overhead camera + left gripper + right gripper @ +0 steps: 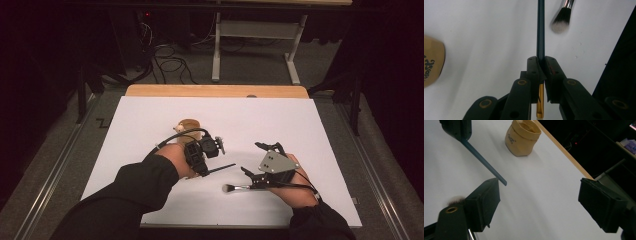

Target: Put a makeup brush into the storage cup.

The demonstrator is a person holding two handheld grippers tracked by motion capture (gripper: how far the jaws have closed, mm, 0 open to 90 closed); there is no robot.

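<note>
Altogether two brushes: one in the left gripper (541,67), one makeup brush (235,188) lying.

The small tan kraft-paper pouch (522,137) carries dark script lettering on its side, also seen at its edge in the left gripper view (432,63); it is too small and blurred to read.
</note>
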